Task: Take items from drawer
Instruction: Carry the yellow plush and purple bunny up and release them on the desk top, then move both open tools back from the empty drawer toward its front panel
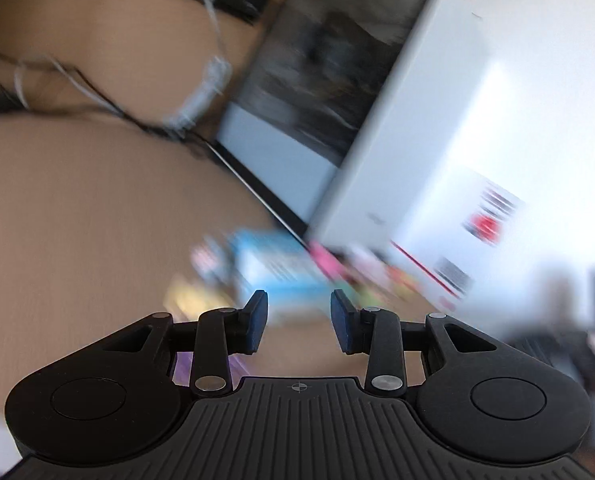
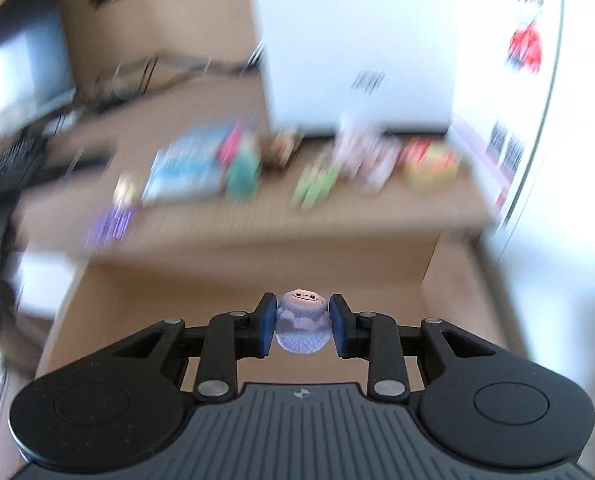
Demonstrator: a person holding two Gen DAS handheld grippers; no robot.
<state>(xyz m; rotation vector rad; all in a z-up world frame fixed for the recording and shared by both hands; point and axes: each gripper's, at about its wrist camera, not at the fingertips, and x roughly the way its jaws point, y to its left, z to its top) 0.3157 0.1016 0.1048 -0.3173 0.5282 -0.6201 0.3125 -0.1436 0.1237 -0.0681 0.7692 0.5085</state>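
1. Blue pads on my right hand-held gripper point(image 2: 303, 326) are clenched on a small plush figure point(image 2: 302, 324), lilac and knitted-looking, with a pale smiling face at the top.
2. That figure sits squarely between the two pads, touched on both sides, its face poking just above the fingertips point(image 2: 268, 322).
3. Beneath it I see the tan wooden inside of the open drawer point(image 2: 257, 280); the figure is up off the drawer floor, in my grip.
4. Beyond the drawer's edge, the desk point(image 2: 257, 220) carries a blurred row of things: a light blue booklet point(image 2: 189, 168), a purple item point(image 2: 113, 220) near the front left, a teal one point(image 2: 243, 176), a green one point(image 2: 313, 184) and a red-and-yellow one point(image 2: 429, 160).
5. A white box point(image 2: 357, 48) stands behind that row.
6. My left hand-held gripper point(image 1: 299, 322) is released: its pads point(image 1: 257, 320) stand about halfway apart with nothing between them, only desk surface point(image 1: 97, 220) showing through the gap.
7. From the left wrist view everything is tilted and smeared; the light blue booklet point(image 1: 273, 268) lies just beyond the fingertips, not touched.
8. Past it, a dark laptop screen point(image 1: 329, 80) leans beside the white box point(image 1: 417, 140), and pale cables point(image 1: 205, 92) trail across the desk to the left.
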